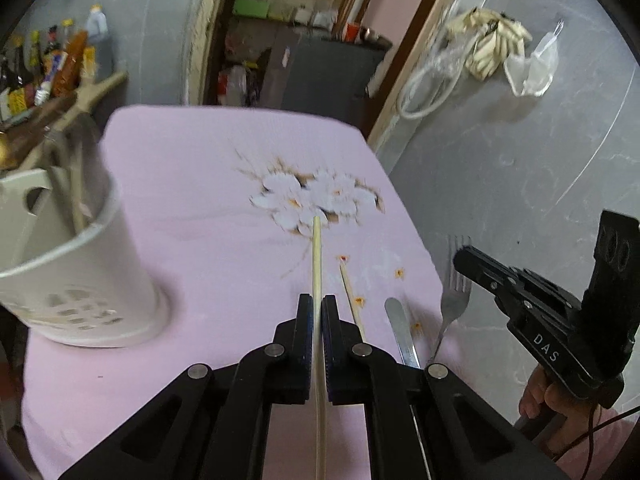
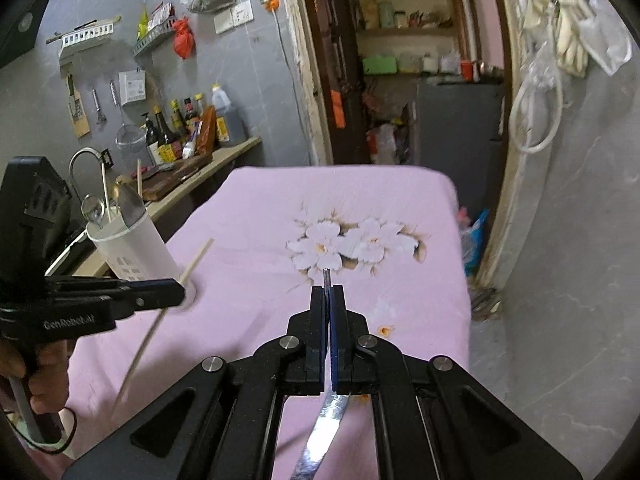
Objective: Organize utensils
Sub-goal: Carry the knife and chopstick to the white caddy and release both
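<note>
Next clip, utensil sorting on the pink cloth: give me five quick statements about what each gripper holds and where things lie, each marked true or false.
1. The left gripper is shut on a pale wooden chopstick. True.
2. The right gripper is open. False: it is shut on a flat metal utensil handle.
3. The white plastic utensil holder lies tipped over. False: it stands upright.
4. A silver metal fork lies on the pink floral tablecloth. True.
5. The holder is empty. False: utensils stand inside.

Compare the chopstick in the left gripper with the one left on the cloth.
The held chopstick is clamped between the left gripper's fingers; the loose chopstick lies free on the pink cloth. The held one points straight ahead; the loose one angles left. Both are pale and thin.
</note>
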Tool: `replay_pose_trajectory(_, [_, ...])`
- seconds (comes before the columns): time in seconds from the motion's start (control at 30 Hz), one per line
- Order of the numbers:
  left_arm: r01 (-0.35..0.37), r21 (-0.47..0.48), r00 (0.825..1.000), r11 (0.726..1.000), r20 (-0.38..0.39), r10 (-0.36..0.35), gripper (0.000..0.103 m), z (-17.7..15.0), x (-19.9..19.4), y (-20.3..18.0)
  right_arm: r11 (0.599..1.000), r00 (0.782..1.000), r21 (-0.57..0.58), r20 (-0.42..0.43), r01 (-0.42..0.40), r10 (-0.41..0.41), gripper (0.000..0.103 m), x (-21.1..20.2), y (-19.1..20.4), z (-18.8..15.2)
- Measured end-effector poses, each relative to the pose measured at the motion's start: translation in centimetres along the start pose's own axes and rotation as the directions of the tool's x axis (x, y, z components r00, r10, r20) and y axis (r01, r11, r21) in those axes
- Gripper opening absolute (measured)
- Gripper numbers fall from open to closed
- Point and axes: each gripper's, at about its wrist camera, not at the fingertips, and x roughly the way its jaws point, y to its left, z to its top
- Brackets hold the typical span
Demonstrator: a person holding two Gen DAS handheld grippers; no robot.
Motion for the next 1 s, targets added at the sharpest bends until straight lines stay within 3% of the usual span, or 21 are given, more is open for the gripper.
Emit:
replay_pose_trajectory(0.17, [-0.005, -0.030, 0.996, 1.000, 0.093, 0.008, 0.005, 0.6, -3.7, 1.2, 0.997, 0.995, -0.018, 0.066, 0.078, -0.076, 0.002, -2.9, 2.2, 1.9])
replay_pose_trajectory(0.3, [-0.023, -0.051, 0.981, 0.998, 0.192, 0.033, 0.005, 1.8, -6.9, 2.7, 0.995, 0.988, -0.015, 0.122, 0.100, -0.097, 0.002, -4.3, 4.2, 3.7])
replay_pose_trajectory(0.4, [-0.040, -0.066, 0.964, 0.997, 0.262, 0.056, 0.005, 3.0, -9.0, 4.1, 0.995, 0.984, -0.020, 0.154, 0.095, -0.090, 0.002, -5.0, 6.2, 5.2])
replay_pose_trajectory(0.6, [-0.068, -0.106, 0.930, 0.992, 0.353, 0.102, 0.005, 5.3, -12.2, 8.3, 1.000, 0.977, 0.000, 0.212, 0.008, -0.008, 0.002, -4.7, 10.1, 8.5])
replay_pose_trajectory(0.77, [-0.087, -0.158, 0.897, 0.984, 0.416, 0.146, 0.005, 7.1, -14.4, 12.4, 0.997, 0.966, -0.073, 0.259, -0.001, 0.020, 0.002, -3.7, 14.7, 10.8])
replay_pose_trajectory(1.0, [-0.075, -0.212, 0.839, 0.974, 0.515, 0.176, 0.005, 9.8, -16.8, 16.8, 0.989, 0.945, -0.143, 0.328, 0.029, 0.020, 0.002, -3.3, 19.9, 14.2])
